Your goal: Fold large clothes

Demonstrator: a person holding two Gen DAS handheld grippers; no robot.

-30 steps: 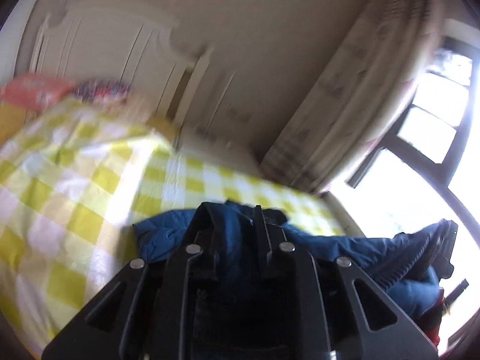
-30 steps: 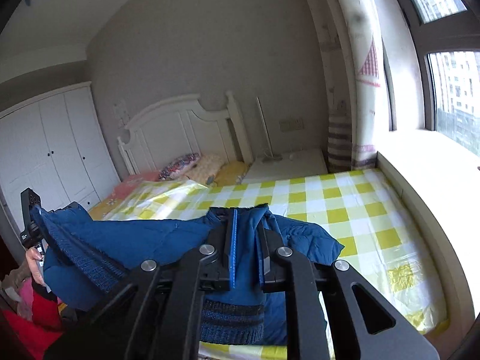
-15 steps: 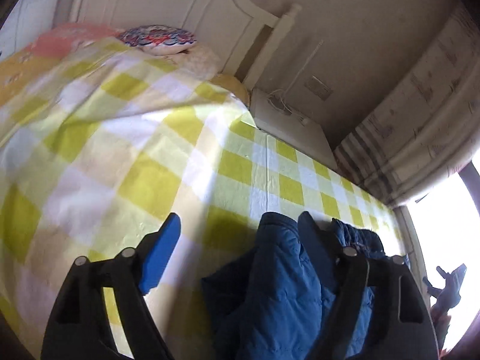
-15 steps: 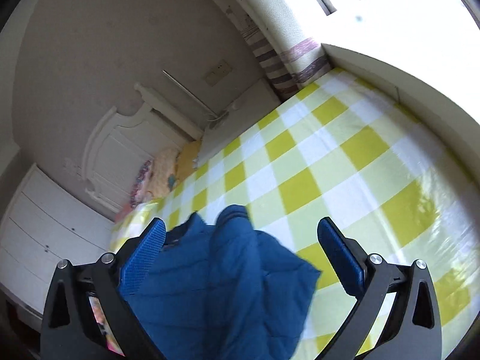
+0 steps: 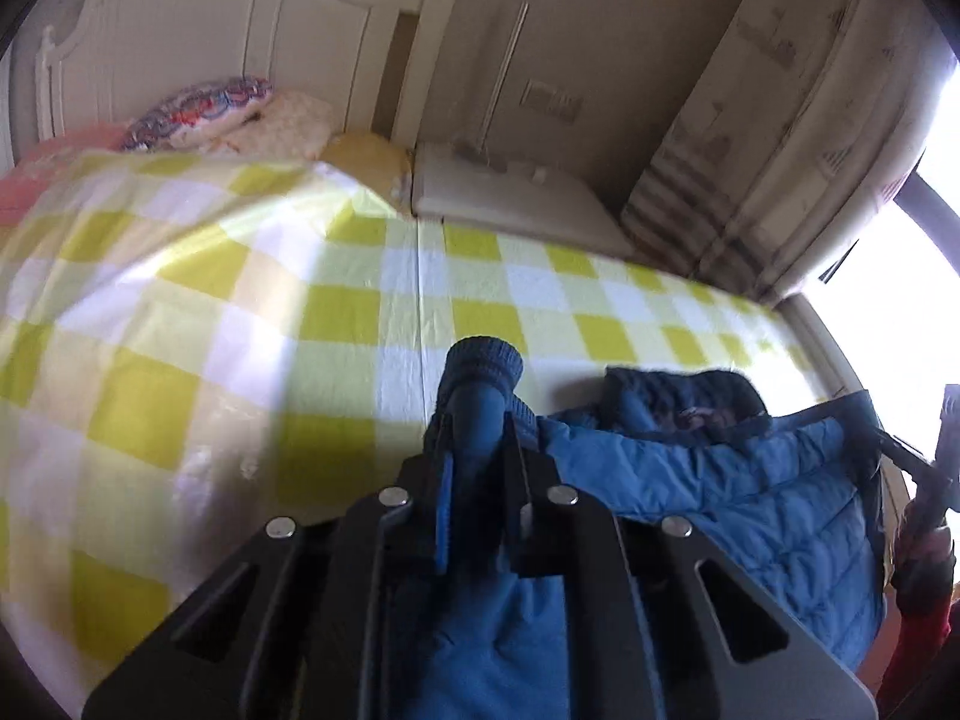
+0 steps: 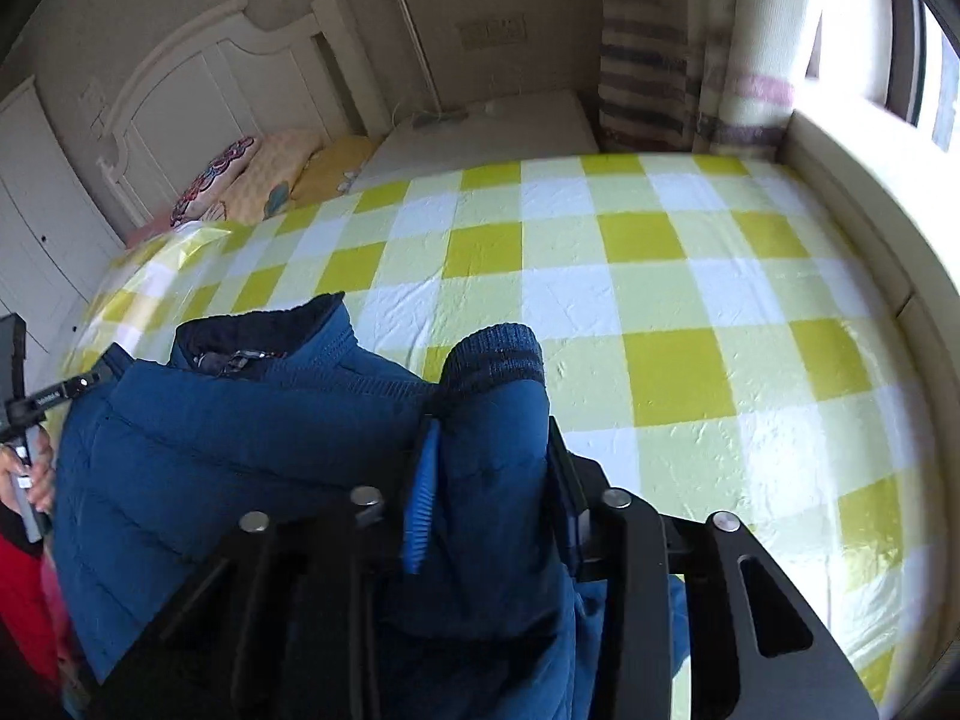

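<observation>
Left wrist: your left gripper (image 5: 477,450) and right gripper (image 6: 489,468) each pinch a jacket (image 6: 240,432) cuff; next, fold both sleeves across its body.

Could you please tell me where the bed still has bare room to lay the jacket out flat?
The checked bedspread lies bare from the jacket to the pillows and across to the window ledge. The near edge is crowded by the jacket.

Left tongs (image 5: 477,441): we hold them angled downward, jaws clamped on a blue sleeve (image 5: 480,396). Right tongs (image 6: 489,450): we hold them angled downward too, jaws clamped on the other sleeve (image 6: 495,396). Our left hand (image 6: 27,474) grips its handle.
</observation>
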